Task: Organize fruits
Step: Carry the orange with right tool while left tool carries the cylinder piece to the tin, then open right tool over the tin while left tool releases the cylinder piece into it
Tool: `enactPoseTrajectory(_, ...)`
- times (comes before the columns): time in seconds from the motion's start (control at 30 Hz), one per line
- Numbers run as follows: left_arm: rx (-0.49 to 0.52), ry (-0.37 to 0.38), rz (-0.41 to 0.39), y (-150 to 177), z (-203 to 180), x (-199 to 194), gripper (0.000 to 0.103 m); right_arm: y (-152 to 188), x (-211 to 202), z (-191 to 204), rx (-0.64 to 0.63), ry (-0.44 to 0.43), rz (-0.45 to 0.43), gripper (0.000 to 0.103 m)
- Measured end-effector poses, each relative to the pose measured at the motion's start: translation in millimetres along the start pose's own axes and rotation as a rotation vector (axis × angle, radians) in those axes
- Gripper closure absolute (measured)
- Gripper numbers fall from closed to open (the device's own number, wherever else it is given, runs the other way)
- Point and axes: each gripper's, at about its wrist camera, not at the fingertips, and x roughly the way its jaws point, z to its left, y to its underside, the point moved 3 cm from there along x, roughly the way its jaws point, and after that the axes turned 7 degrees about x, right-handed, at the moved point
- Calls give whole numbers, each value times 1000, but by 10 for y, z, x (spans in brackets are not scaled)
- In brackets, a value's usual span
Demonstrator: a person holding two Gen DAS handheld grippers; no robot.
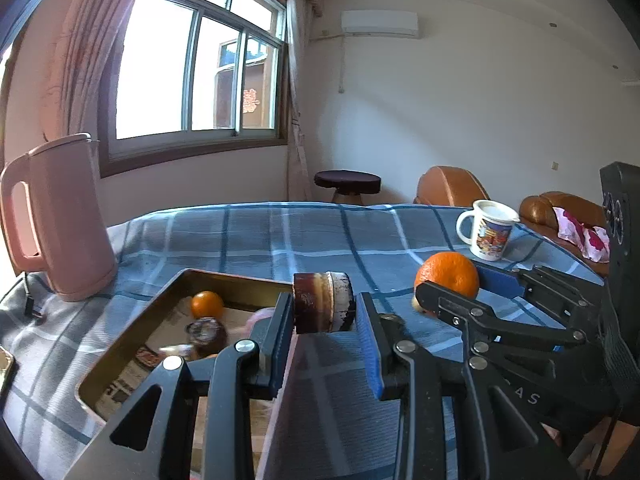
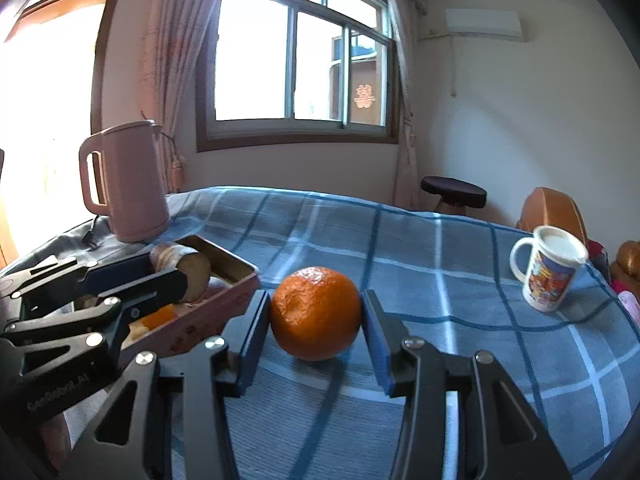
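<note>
My left gripper [image 1: 324, 306] is shut on a short brown cane-like cylinder [image 1: 320, 302] with a whitish band, held at the near right corner of the gold metal tray [image 1: 120, 344]. In the tray lie a small orange [image 1: 207, 304] and another dark brown piece [image 1: 206, 332]. My right gripper [image 2: 316, 314] is shut on a large orange [image 2: 316, 312] over the blue checked cloth [image 2: 440, 280], just right of the tray [image 2: 192, 328]. In the right wrist view the left gripper [image 2: 180, 276] shows with its cylinder [image 2: 192, 270] above the tray. The right gripper [image 1: 448, 286] and its orange [image 1: 448, 274] appear right of the left one.
A pink kettle [image 1: 68, 216] stands at the back left behind the tray, its cord trailing on the cloth. A printed white mug [image 2: 550, 272] stands at the right edge of the table. Beyond the table are a dark stool [image 1: 347, 182] and a brown sofa [image 1: 448, 186].
</note>
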Motion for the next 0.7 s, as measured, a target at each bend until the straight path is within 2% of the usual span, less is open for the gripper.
enactPoseTrajectory(0.7,-61,-117,31,139,692,-88,70,-82,245,738,-94,-124,21,54)
